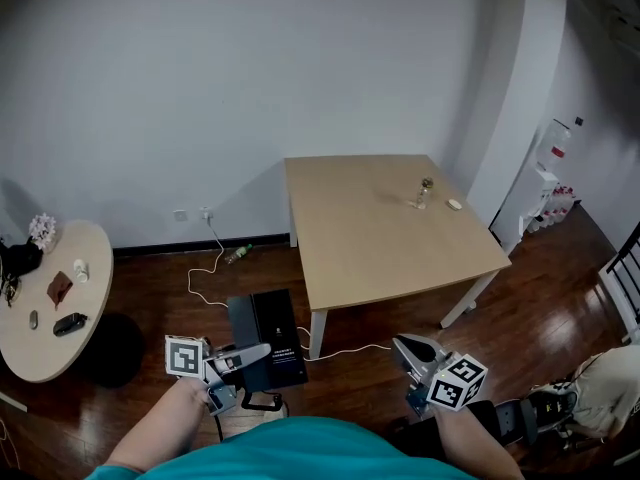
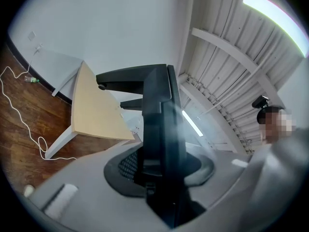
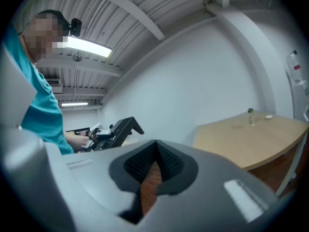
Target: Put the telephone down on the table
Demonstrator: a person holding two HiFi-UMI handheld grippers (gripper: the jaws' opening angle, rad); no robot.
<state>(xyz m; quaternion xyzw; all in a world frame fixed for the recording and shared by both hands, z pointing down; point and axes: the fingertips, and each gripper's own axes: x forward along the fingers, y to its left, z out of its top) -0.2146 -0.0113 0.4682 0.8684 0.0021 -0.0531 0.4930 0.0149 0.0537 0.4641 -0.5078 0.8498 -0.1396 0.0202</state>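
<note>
Nearest, at 7 o'clock, my left gripper (image 1: 255,353) is clamped on the one black telephone (image 2: 161,129). At 5 o'clock my right gripper (image 1: 403,345) has its jaws together, empty. One black box (image 1: 275,333) lies on the floor, its print too small to read. Farther, at 12 o'clock, one square worktop (image 1: 370,248) carries one small bottle (image 1: 424,193).

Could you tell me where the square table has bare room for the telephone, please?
Nearly the whole square table is bare: the near half and the left side, up to its edges. Only the far right corner is taken, by a small vessel and a pale disc. The round table is crowded.
</note>
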